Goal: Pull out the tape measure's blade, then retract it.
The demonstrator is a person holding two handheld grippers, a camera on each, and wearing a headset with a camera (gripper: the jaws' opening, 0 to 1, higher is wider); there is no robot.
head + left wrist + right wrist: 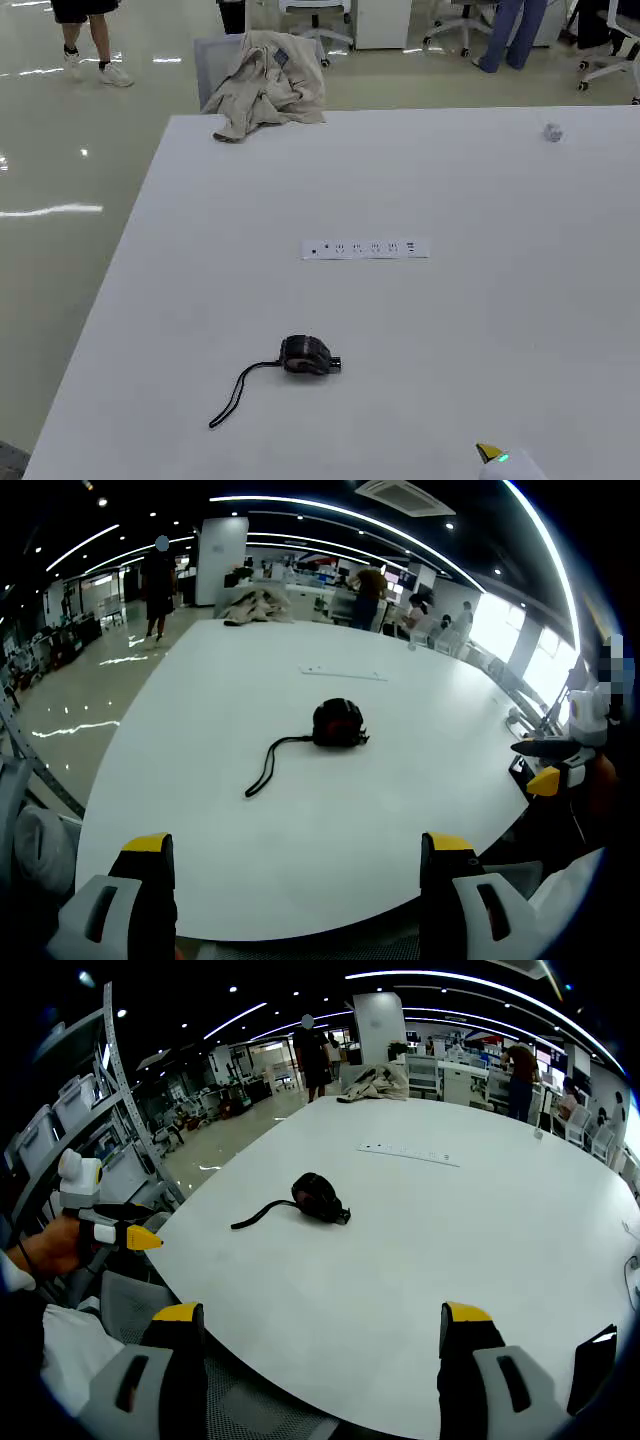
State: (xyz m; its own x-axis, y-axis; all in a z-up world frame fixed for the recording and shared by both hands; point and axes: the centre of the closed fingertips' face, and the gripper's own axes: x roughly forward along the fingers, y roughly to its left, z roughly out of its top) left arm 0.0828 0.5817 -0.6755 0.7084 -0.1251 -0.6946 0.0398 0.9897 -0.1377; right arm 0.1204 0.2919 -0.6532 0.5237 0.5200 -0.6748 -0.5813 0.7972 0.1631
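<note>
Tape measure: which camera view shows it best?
The head view: the tape measure lies sharp and undistorted, with its whole strap. Both gripper views show it from a lower angle, bent by the fisheye.

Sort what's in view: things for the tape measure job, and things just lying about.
For the job: tape measure, left gripper, right gripper.
Lying about: power strip, jacket, small crumpled object.
</note>
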